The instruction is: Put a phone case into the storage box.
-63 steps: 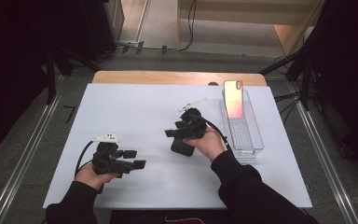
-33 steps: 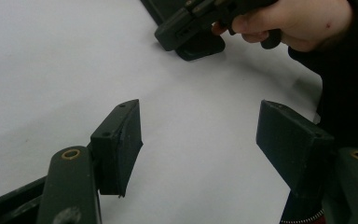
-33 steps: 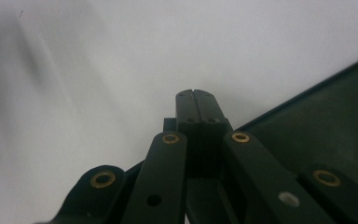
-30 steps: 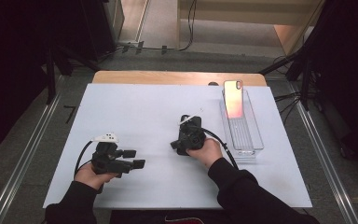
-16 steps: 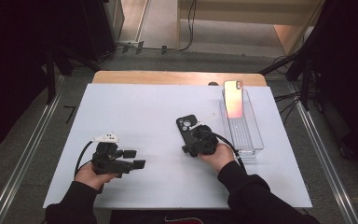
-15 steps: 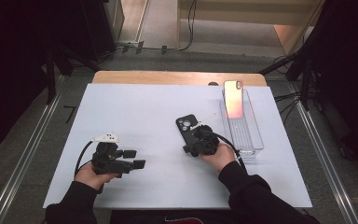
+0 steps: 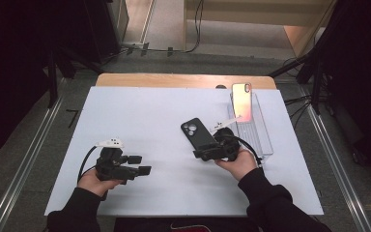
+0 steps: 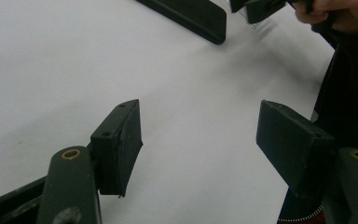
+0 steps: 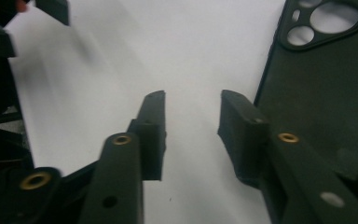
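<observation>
A black phone case [image 7: 199, 135] lies flat on the white table [image 7: 140, 116], camera cut-outs at its far end; it also fills the right side of the right gripper view [image 9: 326, 84]. My right gripper [image 7: 200, 154] rests at the case's near end, open, with only bare table between its jaws [image 9: 191, 116]. My left gripper [image 7: 140, 164] sits at the front left, jaws wide open and empty [image 8: 200, 135], pointing right toward the case [image 8: 191, 14]. A phone [image 7: 241, 100] with a shiny pink-orange back stands upright in a clear tray [image 7: 263, 140].
The clear tray runs along the table's right side, just beyond my right hand. A wooden strip [image 7: 174, 80] borders the table's far edge. Cables trail from both grippers. Dark stands and metal rails flank the table.
My right gripper has drawn back toward the front right and let go of the black case, which now lies flat on the table. The left gripper has stayed put.
</observation>
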